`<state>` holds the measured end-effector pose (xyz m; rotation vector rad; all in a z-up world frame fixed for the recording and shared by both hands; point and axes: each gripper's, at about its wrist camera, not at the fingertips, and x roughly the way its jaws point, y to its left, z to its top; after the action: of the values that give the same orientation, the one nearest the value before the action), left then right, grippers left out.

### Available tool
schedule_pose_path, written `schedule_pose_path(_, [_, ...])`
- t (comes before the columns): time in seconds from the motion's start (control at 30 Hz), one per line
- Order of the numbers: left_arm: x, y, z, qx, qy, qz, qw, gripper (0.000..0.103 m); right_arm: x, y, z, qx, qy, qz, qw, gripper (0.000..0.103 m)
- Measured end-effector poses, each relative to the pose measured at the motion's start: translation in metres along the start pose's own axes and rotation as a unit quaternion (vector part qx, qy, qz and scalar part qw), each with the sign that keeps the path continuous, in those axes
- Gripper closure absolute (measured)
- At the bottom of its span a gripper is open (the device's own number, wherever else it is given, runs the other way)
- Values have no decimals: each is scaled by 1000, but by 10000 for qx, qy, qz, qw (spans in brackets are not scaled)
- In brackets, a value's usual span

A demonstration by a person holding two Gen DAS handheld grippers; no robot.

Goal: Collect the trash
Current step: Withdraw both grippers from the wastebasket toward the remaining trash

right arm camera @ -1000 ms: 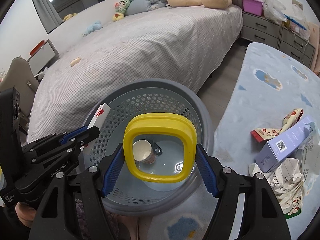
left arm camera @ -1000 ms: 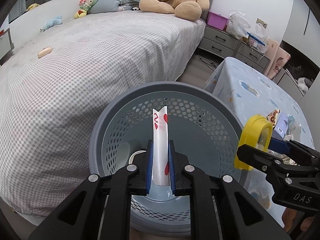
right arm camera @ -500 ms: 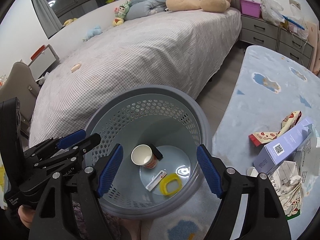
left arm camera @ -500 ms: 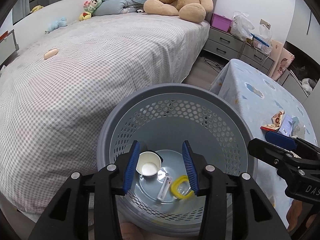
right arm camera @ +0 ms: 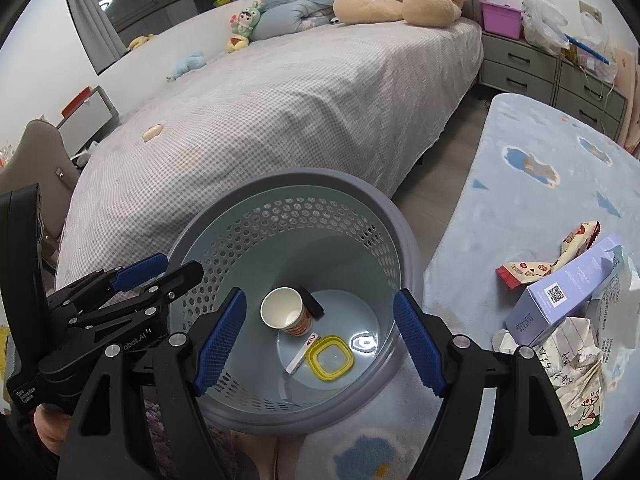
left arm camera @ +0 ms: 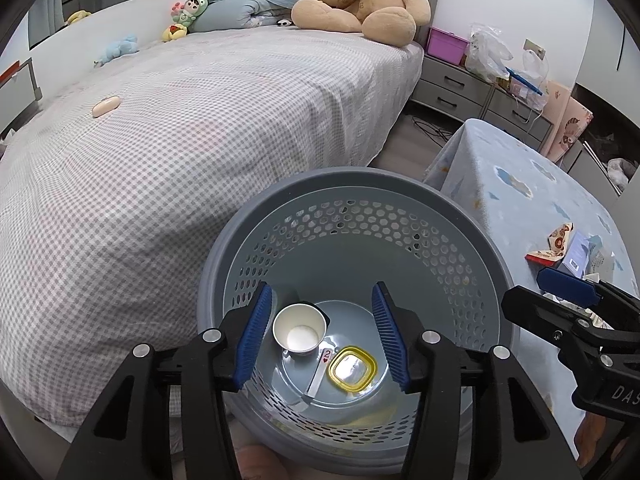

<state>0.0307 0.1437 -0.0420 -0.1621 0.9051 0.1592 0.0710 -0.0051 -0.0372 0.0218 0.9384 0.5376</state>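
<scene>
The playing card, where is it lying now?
In both wrist views the playing card lies on the floor of the grey basket, between the paper cup and the yellow lid.

A bedroom: bed (left arm camera: 200,140), teddy bear (left arm camera: 360,0), dresser (left arm camera: 460,84).

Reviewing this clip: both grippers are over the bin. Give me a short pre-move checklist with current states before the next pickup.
1. left gripper empty, jaws just opened: ok.
2. right gripper empty, open: ok.
3. playing card and yellow lid lying on the floor of the basket: ok.
4. paper cup inside the basket: ok.
5. Trash remaining on the table: purple box, snack wrapper, crumpled paper: not ok.
</scene>
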Motion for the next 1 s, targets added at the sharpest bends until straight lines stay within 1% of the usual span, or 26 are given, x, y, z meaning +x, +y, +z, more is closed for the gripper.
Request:
schedule_pose_path(0.3, [1,1,0,7,-15,9,10000,49,-2,-1,-4,7,-6,-17,10000,28])
schedule_pose_path(0.43, [1,0,1,8,-34,12,10000,45,-3,-2,-5,35,-8,-11,10000,28])
schedule_pose_path(0.63, [-1,-2,1,50,-65,36,10000,45,-7,-4,-8,78,-51,-27,10000,28])
schedule_pose_path(0.73, [-4,-5,0,84,-106,47,9999,43,-9,-6,-10,115,-64,-34,9999,28])
schedule_pose_path(1.0, [-8,-15,-1,176,-185,14,9997,41,-19,-10,-14,184,-163,-115,9996,27])
